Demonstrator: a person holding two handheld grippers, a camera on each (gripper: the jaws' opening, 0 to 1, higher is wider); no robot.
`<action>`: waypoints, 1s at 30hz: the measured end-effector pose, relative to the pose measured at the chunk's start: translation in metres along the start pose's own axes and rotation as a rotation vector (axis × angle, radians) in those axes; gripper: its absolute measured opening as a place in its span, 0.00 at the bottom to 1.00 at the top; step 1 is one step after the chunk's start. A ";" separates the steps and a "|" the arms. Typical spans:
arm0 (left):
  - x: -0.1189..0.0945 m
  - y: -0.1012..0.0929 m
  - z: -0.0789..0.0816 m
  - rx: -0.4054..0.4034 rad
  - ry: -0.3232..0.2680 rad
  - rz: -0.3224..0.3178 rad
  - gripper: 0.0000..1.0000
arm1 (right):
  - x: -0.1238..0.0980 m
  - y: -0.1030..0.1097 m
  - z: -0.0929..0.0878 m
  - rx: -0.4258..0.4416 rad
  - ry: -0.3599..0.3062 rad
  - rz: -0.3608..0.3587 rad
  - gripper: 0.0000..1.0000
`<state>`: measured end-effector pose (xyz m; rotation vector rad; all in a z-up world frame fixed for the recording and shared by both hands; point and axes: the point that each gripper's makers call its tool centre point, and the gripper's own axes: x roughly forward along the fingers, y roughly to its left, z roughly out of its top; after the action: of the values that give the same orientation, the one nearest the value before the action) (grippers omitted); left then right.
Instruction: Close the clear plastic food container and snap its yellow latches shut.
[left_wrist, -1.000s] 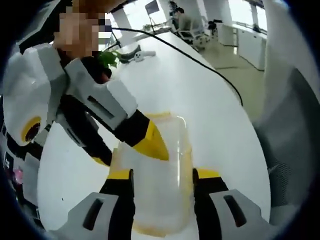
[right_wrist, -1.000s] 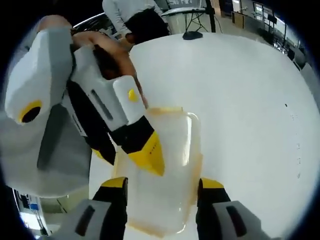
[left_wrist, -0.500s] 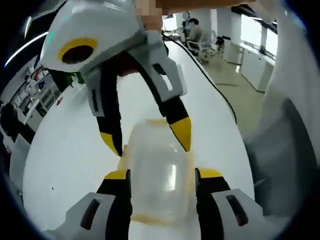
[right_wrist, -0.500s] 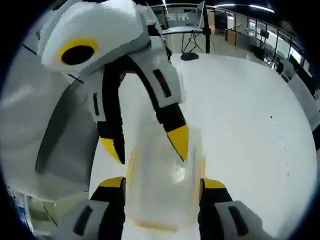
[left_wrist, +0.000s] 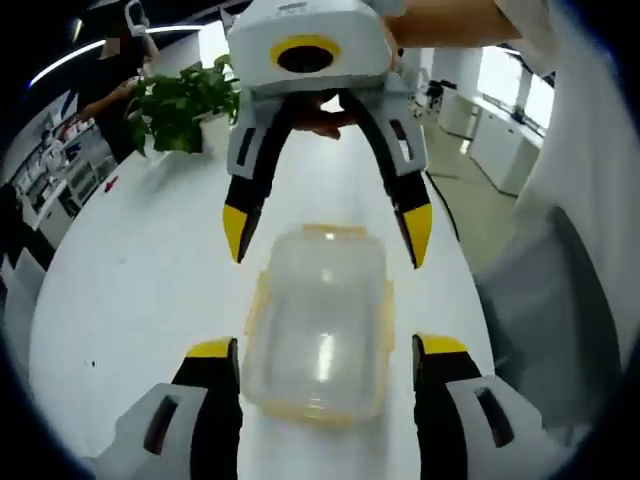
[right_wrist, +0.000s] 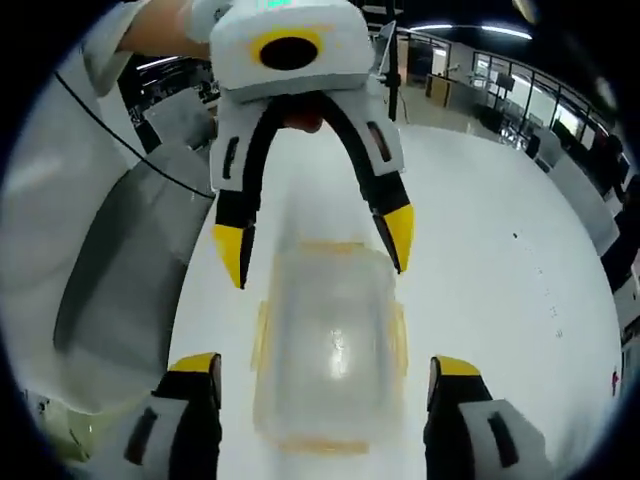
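**Lid Down on Clear Food Box, Latches Apparently Yet to Be Pressed**

Seen lying flat on a white table (left_wrist: 120, 300), between two facing grippers: a clear plastic food container (left_wrist: 318, 318) with its lid (left_wrist: 322, 300) resting in place on top. Spread wide to either side of the box's near end in the left gripper view, the left gripper (left_wrist: 325, 352), jaws clear of the plastic and holding nothing. Opposite, in the right gripper view, the right gripper (right_wrist: 326, 372), likewise parted, straddling the other end without touching. Judged from the lid's seating: closing step done, or nearly so. Along the long sides, yellow latches (left_wrist: 386, 308), too soft in focus to say whether snapped down or loose; pressing them home probably the remaining work. Each gripper's yellow-tipped jaws visible hovering above the far end of the box in the other's view. No brand, label or readable writing anywhere on container or grippers. Behind, a potted plant (left_wrist: 180, 100) and an open office.
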<state>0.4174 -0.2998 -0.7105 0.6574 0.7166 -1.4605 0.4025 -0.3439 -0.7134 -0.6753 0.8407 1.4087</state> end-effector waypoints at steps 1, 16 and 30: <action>0.001 0.000 -0.005 0.017 0.019 -0.006 0.77 | 0.001 0.001 -0.005 0.003 0.003 -0.001 0.86; 0.024 0.000 -0.040 0.118 0.116 -0.005 0.83 | 0.023 -0.003 -0.044 -0.047 0.057 -0.068 0.85; 0.014 -0.002 -0.050 0.102 0.111 0.027 0.76 | 0.030 -0.002 -0.032 -0.073 0.081 -0.066 0.77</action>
<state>0.4137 -0.2704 -0.7528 0.8292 0.7190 -1.4515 0.4005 -0.3529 -0.7563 -0.8137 0.8260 1.3657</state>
